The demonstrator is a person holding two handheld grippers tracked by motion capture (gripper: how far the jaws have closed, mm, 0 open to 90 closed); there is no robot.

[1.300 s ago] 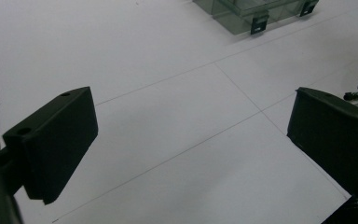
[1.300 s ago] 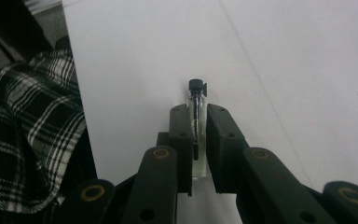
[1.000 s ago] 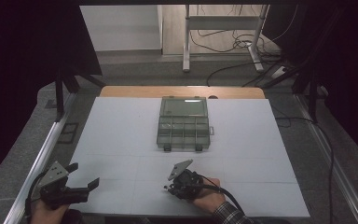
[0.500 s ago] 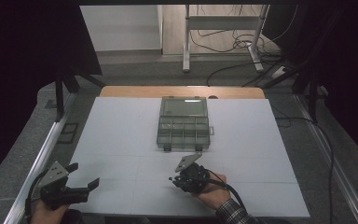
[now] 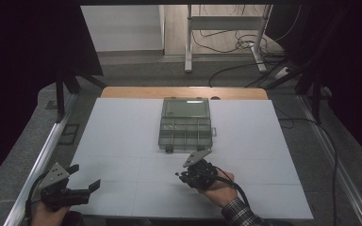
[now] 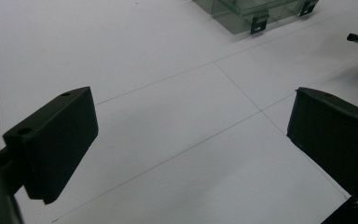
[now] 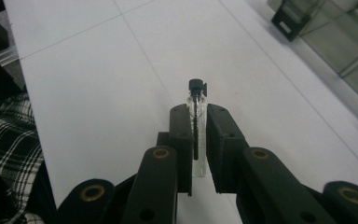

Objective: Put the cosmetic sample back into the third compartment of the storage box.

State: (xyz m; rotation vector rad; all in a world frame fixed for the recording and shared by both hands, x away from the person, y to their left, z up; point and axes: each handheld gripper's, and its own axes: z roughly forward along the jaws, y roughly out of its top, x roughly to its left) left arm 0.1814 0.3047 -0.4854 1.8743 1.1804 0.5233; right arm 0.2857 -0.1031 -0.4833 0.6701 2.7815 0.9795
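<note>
At the bottom left of the high view, the left gripper (image 5: 82,188) has its jaws wide apart over the bare white table (image 5: 122,141). At the bottom middle, the right gripper (image 7: 198,135) squeezes a small glass vial (image 7: 196,126). Its black cap points away, up the frame. Farther up sits a clear compartment box (image 5: 185,125), well apart.

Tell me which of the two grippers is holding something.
The right gripper: its jaws are closed on a small clear vial with a black cap. The left gripper has its jaws spread wide with nothing between them.
</note>
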